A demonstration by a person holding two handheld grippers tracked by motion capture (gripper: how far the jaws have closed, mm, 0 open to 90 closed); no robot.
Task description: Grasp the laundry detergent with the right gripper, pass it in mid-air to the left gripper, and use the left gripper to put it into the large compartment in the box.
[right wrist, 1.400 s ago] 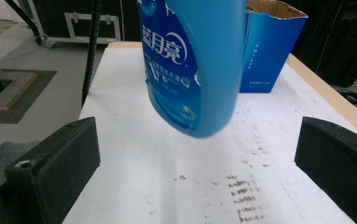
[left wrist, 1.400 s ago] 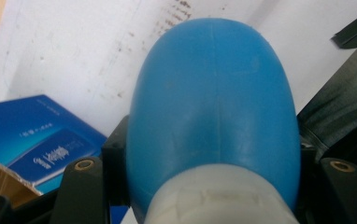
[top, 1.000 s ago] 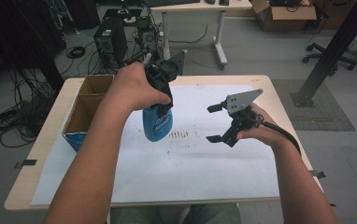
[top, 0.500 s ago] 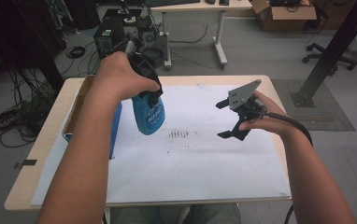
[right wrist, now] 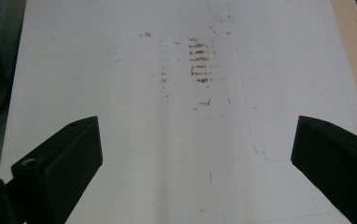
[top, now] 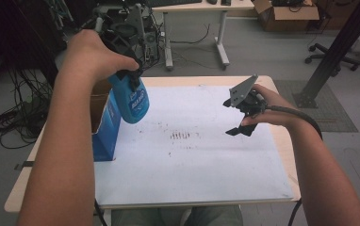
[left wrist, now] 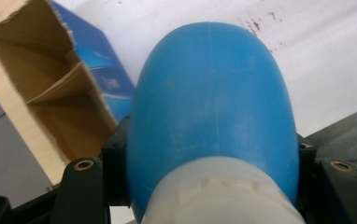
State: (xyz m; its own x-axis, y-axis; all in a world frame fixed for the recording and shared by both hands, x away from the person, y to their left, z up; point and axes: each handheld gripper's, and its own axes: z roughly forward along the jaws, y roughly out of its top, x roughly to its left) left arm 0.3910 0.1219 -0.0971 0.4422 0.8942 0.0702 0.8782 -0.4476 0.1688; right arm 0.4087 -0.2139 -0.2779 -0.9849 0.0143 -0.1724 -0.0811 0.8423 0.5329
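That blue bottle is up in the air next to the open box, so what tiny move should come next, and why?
Probably carry the blue plastic bottle a little further sideways over the open blue cardboard box. The left gripper is shut on the bottle by its neck, hanging just beside the box's open top, whose brown compartments look vacant. The right gripper is open above the white sheet.

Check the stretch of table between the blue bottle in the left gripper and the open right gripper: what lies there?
High view: between the blue bottle and the right gripper lies only the white sheet with brown stain marks.
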